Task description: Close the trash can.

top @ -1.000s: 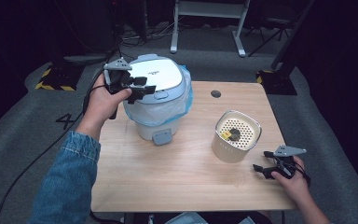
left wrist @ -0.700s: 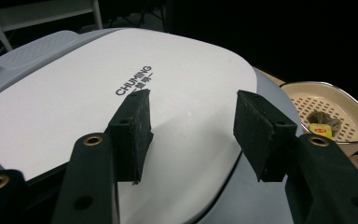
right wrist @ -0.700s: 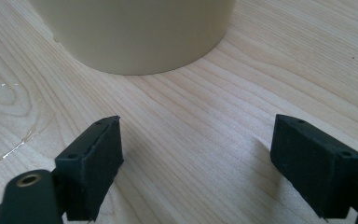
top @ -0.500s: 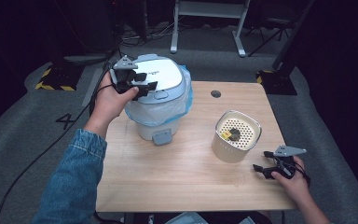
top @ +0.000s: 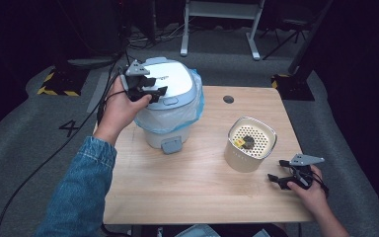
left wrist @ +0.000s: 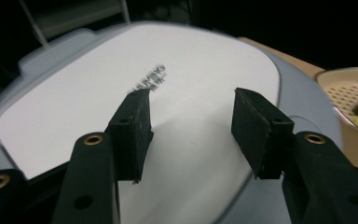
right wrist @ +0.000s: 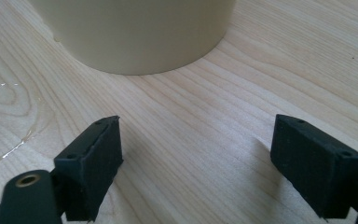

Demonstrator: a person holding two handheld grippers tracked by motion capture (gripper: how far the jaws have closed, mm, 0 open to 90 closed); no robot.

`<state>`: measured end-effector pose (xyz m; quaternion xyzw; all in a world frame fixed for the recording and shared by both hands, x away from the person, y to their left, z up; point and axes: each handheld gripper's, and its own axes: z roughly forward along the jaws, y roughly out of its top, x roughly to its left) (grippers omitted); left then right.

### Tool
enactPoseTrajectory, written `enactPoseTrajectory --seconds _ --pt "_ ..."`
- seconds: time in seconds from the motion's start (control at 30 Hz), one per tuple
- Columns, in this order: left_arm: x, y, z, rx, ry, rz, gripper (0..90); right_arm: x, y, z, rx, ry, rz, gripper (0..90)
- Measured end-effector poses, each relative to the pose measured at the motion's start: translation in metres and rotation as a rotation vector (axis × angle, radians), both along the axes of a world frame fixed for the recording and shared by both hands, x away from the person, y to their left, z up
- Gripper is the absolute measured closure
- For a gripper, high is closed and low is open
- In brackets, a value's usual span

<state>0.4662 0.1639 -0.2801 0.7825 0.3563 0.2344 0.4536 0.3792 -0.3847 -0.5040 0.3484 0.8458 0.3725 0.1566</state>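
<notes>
**Left fingers parted over bin lid, right fingers wide on the worktop**

Left gripper (top: pixel 148 88): its two black fingers (left wrist: pixel 133 130) stand apart with nothing between them; they have just been closing a little. Pads clear of any surface as far as the left gripper view shows. Directly beneath and ahead of them lies the white lid (left wrist: pixel 121 107) of the small bin (top: pixel 165 106), with a line of dark print on it just past the left fingertip. Lid is down on the bin. The gripper sits over the lid's left edge in the high view, held in the person's left hand (top: pixel 118 108), denim sleeve (top: pixel 79 192) running back to the lower left.

Bin stands at the rear left of the worktop (top: pixel 192 192). A pale blue bag liner (top: pixel 195 101) bulges out under the lid rim; a grey pedal (top: pixel 171 145) juts from the base toward the person.

Right gripper (top: pixel 284 178): fingers (right wrist: pixel 93 163) spread wide, empty, low over bare wood near the front right corner. Whether they touch the wood, cannot tell. Right hand (top: pixel 311 190) holds it.

Just beyond the right fingers, apart from them, stands a cream canister (top: pixel 249 145) with a perforated insert; a dark lump and a yellow scrap lie on the insert. A cable hole (top: pixel 228 99) marks the worktop behind it.
</notes>
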Motion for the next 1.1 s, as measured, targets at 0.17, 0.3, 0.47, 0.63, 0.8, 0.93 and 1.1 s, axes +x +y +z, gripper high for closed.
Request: enactPoseTrajectory --seconds 0.17,0.3,0.47,0.63,0.8,0.93,1.1 --pt "0.001 0.000 -0.002 -0.026 -0.011 -0.007 47.6 0.000 0.000 0.000 0.000 0.000 0.000 16.6" --pt "0.002 0.003 0.000 -0.077 -0.013 -0.014 36.5 0.000 0.000 0.000 0.001 0.003 0.001 16.5" --pt "-0.009 0.005 0.013 -0.157 -0.046 -0.073 35.0 0.001 0.000 0.000 -0.001 0.001 0.008 16.1" --pt "-0.030 0.003 0.020 -0.151 -0.066 -0.118 34.5 0.002 0.001 0.000 0.002 0.003 0.012 15.9" --pt "-0.060 0.001 0.021 -0.159 -0.078 -0.166 34.0 0.002 0.001 0.000 0.002 0.003 0.014 15.9" --pt "-0.078 0.003 0.017 -0.155 -0.067 -0.174 33.9 0.002 0.001 0.000 0.002 0.003 0.014 15.9" --pt "-0.098 0.008 0.009 -0.134 -0.068 -0.158 32.9 0.002 0.001 0.000 0.003 0.003 0.016 15.9"
